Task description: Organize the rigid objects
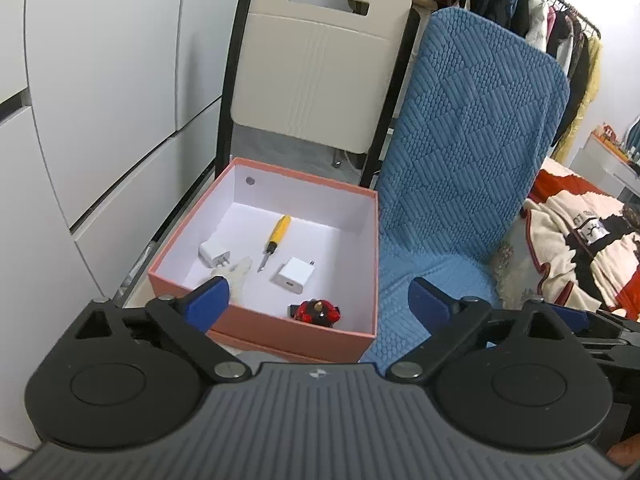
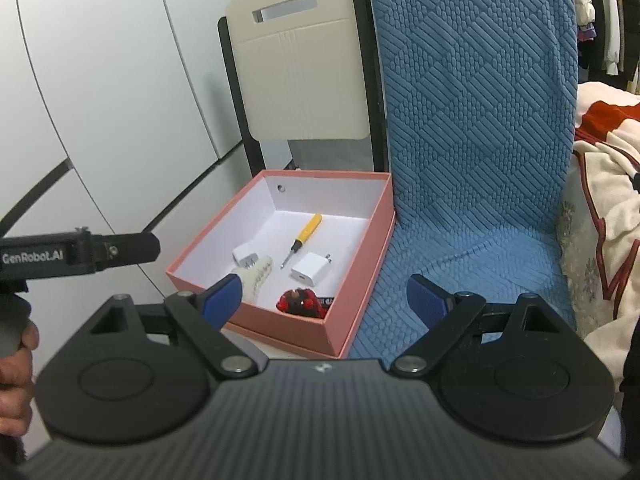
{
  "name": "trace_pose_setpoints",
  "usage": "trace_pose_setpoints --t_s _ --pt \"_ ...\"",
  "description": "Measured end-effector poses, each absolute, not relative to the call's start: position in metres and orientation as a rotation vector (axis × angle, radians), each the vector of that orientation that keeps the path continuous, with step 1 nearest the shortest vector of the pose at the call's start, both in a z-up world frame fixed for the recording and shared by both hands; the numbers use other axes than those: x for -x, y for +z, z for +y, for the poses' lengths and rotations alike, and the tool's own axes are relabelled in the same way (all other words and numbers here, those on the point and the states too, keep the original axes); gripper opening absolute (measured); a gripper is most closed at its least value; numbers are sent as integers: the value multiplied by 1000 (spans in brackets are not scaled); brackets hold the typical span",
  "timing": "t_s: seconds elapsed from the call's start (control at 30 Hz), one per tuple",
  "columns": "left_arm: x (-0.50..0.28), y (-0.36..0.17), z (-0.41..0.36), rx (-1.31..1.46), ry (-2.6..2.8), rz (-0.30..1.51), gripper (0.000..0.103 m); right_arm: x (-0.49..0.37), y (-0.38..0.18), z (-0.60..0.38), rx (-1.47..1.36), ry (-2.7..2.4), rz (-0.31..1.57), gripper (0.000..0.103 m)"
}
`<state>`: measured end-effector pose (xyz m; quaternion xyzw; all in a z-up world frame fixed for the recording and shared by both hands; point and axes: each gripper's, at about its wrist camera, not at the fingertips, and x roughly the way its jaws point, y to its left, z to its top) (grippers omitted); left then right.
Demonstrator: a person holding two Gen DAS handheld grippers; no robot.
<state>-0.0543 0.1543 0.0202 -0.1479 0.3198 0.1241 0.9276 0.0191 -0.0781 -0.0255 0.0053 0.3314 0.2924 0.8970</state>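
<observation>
A pink box (image 1: 304, 184) with a white inside sits on a seat. In it lie a yellow screwdriver (image 1: 276, 236), a white plug charger (image 1: 212, 254), a second white charger (image 1: 292, 274), a cream woolly piece (image 1: 240, 276) and a red-and-black toy (image 1: 318, 312). My left gripper (image 1: 316, 286) hangs open above the box's near edge, nothing between its fingers. In the right wrist view the same box (image 2: 360, 280), screwdriver (image 2: 304, 232), chargers (image 2: 244, 256) (image 2: 310, 268) and toy (image 2: 300, 302) show. My right gripper (image 2: 324, 280) is also open and holds nothing.
A beige folding chair back (image 1: 316, 60) stands behind the box. A blue quilted seat cover (image 1: 472, 152) lies right of it. White cabinet doors (image 1: 100, 80) line the left. A cream and red blanket (image 1: 580, 248) and a clothes rack (image 1: 520, 0) are at the right. A hand (image 2: 16, 360) shows at left.
</observation>
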Motion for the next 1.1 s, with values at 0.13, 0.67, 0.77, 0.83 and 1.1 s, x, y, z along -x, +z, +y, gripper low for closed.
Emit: trace_pose_setpoints --t_s 0.13,0.67,0.77,0.83,1.1 --pt "59 15 155 303 271 658 100 -16 -28 -78 -9 607 691 91" --pt "62 9 158 301 325 689 100 -18 -32 -73 0 608 687 91" --pt "63 8 157 288 338 690 100 -18 -31 -72 0 606 690 91" --pt "64 7 157 285 341 691 100 -18 -32 -71 -2 606 689 91" --pt "66 4 158 306 343 704 100 -16 -35 -68 9 618 696 91"
